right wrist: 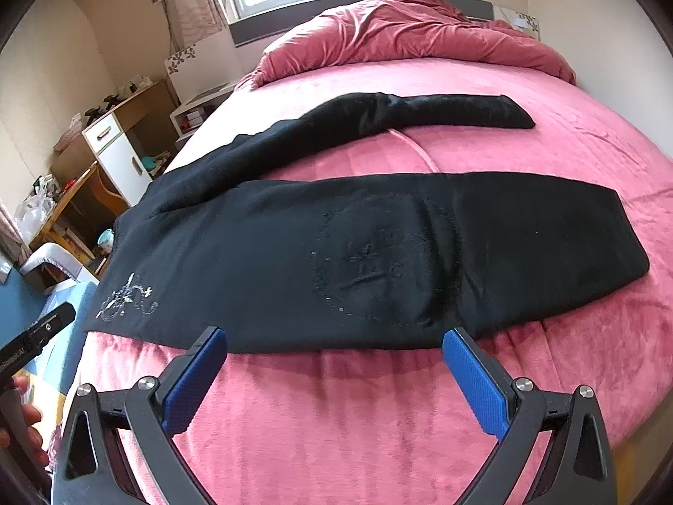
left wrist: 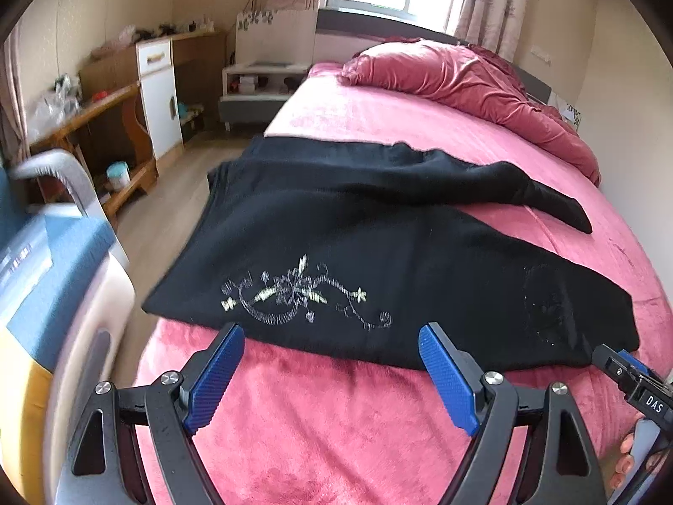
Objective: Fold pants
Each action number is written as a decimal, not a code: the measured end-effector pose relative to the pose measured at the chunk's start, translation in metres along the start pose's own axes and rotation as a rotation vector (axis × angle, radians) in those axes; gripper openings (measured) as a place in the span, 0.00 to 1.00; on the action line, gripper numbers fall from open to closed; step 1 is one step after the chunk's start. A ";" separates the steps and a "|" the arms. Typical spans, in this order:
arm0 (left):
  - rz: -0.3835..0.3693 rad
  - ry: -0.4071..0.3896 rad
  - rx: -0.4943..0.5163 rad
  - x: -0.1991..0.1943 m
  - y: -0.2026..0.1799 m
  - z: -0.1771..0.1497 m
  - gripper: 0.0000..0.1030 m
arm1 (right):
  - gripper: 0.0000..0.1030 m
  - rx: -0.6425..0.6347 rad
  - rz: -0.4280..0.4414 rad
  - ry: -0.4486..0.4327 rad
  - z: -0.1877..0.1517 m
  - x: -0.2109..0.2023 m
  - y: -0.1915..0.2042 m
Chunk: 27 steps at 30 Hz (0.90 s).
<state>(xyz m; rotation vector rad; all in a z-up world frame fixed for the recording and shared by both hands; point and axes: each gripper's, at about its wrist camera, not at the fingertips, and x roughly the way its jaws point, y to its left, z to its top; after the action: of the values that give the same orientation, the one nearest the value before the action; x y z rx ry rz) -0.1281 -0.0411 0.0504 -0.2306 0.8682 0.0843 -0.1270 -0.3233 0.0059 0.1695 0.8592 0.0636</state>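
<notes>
Black pants (left wrist: pixel 378 252) lie spread across the pink bed, waist at the left edge, legs splayed to the right. A silver floral embroidery (left wrist: pixel 294 294) marks the near leg's upper part; a faint round stitched motif (right wrist: pixel 378 261) sits mid-leg. The far leg (right wrist: pixel 420 111) angles away toward the pillows. My left gripper (left wrist: pixel 332 332) is open and empty, just short of the near leg's front edge by the embroidery. My right gripper (right wrist: pixel 334 336) is open and empty at the same edge, below the round motif. Each gripper shows at the rim of the other's view.
A crumpled pink duvet (left wrist: pixel 462 80) lies at the head of the bed (left wrist: pixel 336 421). Left of the bed are wooden floor, a desk with clutter (left wrist: pixel 84 126), a white cabinet (left wrist: pixel 157 97), a nightstand (left wrist: pixel 260 84) and a chair (left wrist: pixel 54 176).
</notes>
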 end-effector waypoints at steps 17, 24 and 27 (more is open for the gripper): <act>-0.132 0.231 -0.474 0.074 0.136 -0.002 0.57 | 0.70 0.632 -0.105 -0.008 0.003 0.002 -0.236; -0.181 0.192 -0.621 0.084 0.171 0.006 0.56 | 0.56 0.739 -0.124 0.024 0.010 0.029 -0.277; -0.179 0.190 -0.631 0.093 0.178 0.010 0.56 | 0.53 0.744 -0.138 0.021 0.016 0.036 -0.284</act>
<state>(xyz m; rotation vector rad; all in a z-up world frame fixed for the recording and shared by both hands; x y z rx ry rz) -0.0902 0.1320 -0.0436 -0.9176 0.9876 0.1703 -0.0949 -0.6002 -0.0606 0.8051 0.8821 -0.3898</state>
